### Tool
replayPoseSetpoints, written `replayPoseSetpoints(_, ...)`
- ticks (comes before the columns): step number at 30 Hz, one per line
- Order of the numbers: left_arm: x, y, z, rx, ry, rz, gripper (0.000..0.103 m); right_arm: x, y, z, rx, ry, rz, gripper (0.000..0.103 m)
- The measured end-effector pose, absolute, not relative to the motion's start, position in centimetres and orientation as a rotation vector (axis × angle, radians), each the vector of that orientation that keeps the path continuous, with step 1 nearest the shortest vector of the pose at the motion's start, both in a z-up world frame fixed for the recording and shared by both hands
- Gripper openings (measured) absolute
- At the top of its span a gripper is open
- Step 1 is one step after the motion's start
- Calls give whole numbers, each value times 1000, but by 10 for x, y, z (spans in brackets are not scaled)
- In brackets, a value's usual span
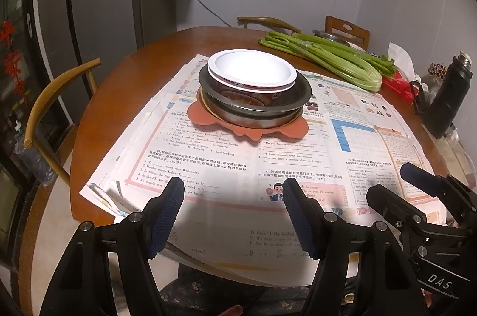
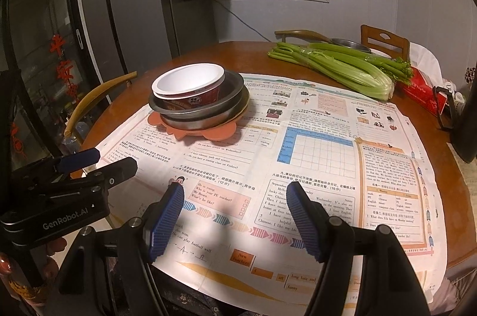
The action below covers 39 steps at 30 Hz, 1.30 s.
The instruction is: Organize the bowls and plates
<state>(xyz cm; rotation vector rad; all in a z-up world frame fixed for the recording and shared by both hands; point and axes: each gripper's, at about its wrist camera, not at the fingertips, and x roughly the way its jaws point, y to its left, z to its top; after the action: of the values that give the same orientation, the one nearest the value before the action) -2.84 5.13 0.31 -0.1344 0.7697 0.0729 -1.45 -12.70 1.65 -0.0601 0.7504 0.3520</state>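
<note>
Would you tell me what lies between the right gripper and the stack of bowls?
Only printed worksheet paper: between the right gripper and the stack of bowls, nothing else sits on it, as the right wrist view shows.

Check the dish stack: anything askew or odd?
The paper bowl sits off-centre in the steel dishes, pushed toward their left rim and slightly tilted. The pink mat lies under the stack. Nothing is spilled or damaged.

Left gripper (image 2: pixel 98 163) reads "GenRobot.AI"; right gripper (image 1: pixel 417 181), seemingly, "DAS".
</note>
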Motion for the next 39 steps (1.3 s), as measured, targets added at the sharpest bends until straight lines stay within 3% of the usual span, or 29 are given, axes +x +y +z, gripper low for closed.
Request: replayPoseSetpoints(39,-28,51,1,-132,775,67,70,-13,-128,14,-66,752,339,71)
